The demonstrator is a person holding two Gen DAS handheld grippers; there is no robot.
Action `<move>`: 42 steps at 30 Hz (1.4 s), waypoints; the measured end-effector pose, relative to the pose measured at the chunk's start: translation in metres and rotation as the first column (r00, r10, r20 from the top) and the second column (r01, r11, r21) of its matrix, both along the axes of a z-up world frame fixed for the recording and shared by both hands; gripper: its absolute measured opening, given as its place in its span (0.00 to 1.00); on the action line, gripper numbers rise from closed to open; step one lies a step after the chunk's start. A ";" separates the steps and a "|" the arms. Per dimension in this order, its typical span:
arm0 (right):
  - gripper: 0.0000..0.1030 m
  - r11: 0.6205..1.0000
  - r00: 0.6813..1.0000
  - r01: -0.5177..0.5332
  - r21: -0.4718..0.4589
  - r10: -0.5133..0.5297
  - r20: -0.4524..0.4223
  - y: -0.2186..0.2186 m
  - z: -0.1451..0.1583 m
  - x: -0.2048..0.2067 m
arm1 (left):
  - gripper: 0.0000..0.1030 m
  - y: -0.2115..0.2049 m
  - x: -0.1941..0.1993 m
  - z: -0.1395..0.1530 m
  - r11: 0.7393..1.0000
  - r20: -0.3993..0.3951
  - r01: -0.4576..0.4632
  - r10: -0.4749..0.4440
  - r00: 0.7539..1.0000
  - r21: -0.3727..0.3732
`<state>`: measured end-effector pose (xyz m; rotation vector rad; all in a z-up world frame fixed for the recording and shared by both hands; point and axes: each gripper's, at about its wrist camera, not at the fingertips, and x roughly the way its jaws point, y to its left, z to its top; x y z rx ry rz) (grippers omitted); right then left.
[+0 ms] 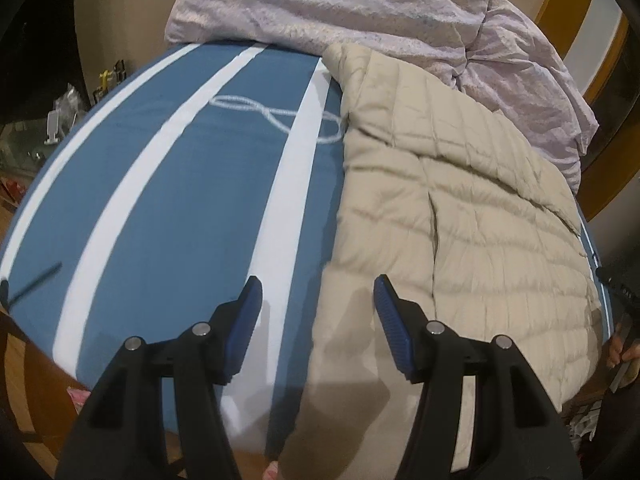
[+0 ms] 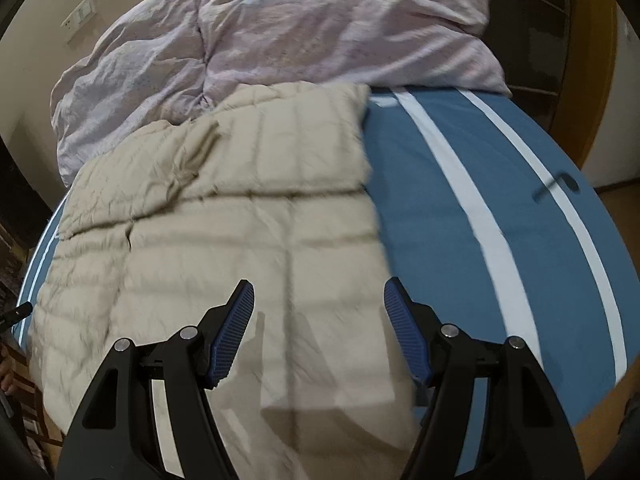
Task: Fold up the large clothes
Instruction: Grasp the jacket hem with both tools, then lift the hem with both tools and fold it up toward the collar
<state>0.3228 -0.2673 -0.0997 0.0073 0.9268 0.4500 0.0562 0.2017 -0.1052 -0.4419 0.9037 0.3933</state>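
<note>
Beige quilted jacket (image 2: 224, 216) lies flat on blue striped bed (image 2: 460, 208), collar end near lilac duvet (image 2: 280, 32). Left gripper (image 1: 318, 320) open above jacket's edge, empty. Right gripper (image 2: 318, 324) open above jacket, empty.

quilted coat (image 2: 224, 216) lies on bed (image 2: 440, 208), crumpled duvet (image 2: 280, 40) behind it.
</note>
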 end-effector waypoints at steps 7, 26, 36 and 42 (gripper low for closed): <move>0.67 0.999 0.999 0.003 0.041 -0.002 -0.032 -0.037 -0.012 -0.027 | 0.56 -0.017 -0.023 -0.009 0.999 0.018 0.028 -0.027 0.999 -0.019; 0.64 0.990 0.997 -0.080 0.117 0.082 -0.013 -0.055 -0.031 -0.090 | 0.50 -0.050 -0.063 -0.021 0.996 0.095 0.073 -0.068 0.993 -0.054; 0.54 0.992 0.996 -0.085 0.090 0.083 0.024 -0.050 -0.032 -0.101 | 0.43 -0.059 -0.069 -0.023 0.996 0.112 0.074 -0.069 0.991 -0.040; 0.27 0.989 0.995 -0.100 0.104 0.099 0.017 -0.049 -0.033 -0.103 | 0.16 -0.061 -0.070 -0.026 0.995 0.113 0.082 -0.076 0.991 -0.052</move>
